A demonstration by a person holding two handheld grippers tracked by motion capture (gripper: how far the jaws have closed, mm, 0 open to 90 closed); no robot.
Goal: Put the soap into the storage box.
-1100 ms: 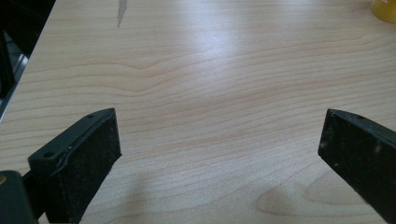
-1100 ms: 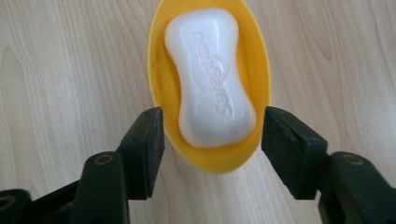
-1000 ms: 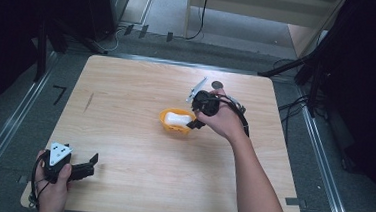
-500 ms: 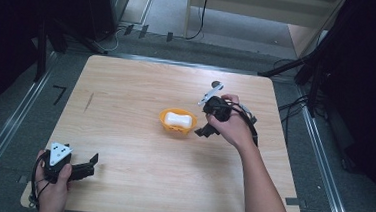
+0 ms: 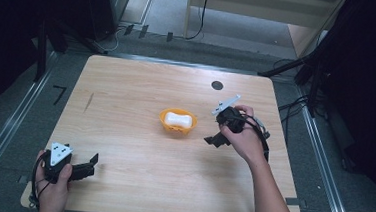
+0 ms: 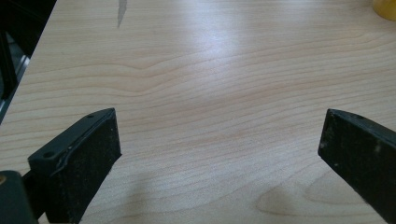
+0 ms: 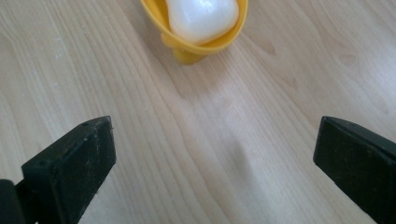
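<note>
Yellow bowl [image 5: 177, 122] holds the white piece [image 5: 177, 119]; placing looks done.
Right gripper [image 5: 217, 138] just right, fingers [image 7: 70, 175] just spread wide, empty; left gripper [image 5: 90, 163] open too.

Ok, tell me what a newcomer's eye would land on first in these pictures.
The yellow bowl at the middle of the wooden table, with a white lump lying in it. Just to its right the right gripper hangs with jaws wide and nothing between them; the left gripper rests open at the near left corner.
</note>
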